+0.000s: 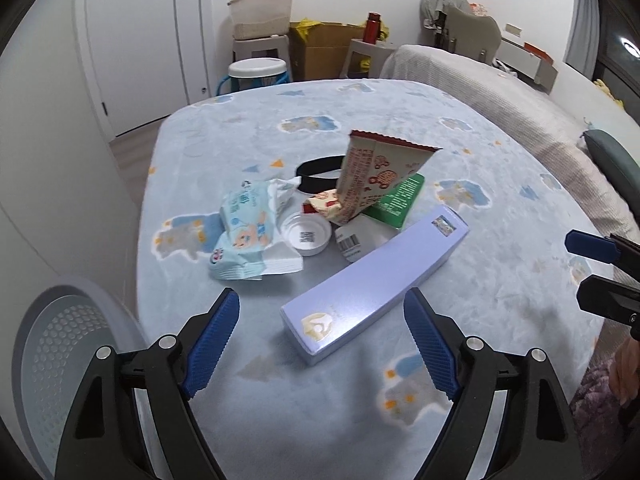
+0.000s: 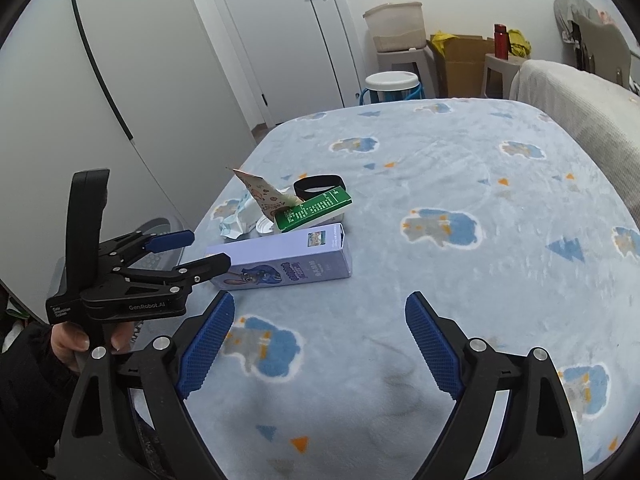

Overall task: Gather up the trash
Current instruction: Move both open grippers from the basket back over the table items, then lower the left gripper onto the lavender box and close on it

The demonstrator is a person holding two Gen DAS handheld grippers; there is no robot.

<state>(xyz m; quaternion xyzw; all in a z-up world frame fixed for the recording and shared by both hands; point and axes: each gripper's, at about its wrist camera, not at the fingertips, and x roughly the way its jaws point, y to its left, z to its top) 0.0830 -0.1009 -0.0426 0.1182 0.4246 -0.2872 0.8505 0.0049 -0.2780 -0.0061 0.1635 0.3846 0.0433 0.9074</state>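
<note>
A pile of trash lies on the blue blanket: a long lilac box (image 1: pixel 372 286) (image 2: pixel 280 258), a green box (image 1: pixel 396 200) (image 2: pixel 314 208), a red-and-cream snack bag (image 1: pixel 372 172) (image 2: pixel 264 196), a wet-wipe pack (image 1: pixel 244 232), a white lid (image 1: pixel 306 234) and a black band (image 1: pixel 320 172) (image 2: pixel 318 184). My left gripper (image 1: pixel 322 308) (image 2: pixel 200 250) is open and empty, just short of the lilac box's near end. My right gripper (image 2: pixel 320 308) (image 1: pixel 588 268) is open and empty, to the right of the pile over bare blanket.
A perforated white bin (image 1: pixel 64 344) stands at the left below the blanket's edge. Beyond the far edge are a white-lidded bucket (image 1: pixel 258 72), stools, a cardboard box (image 1: pixel 324 48) and a wardrobe door. A beige-covered bed (image 1: pixel 480 88) runs along the right.
</note>
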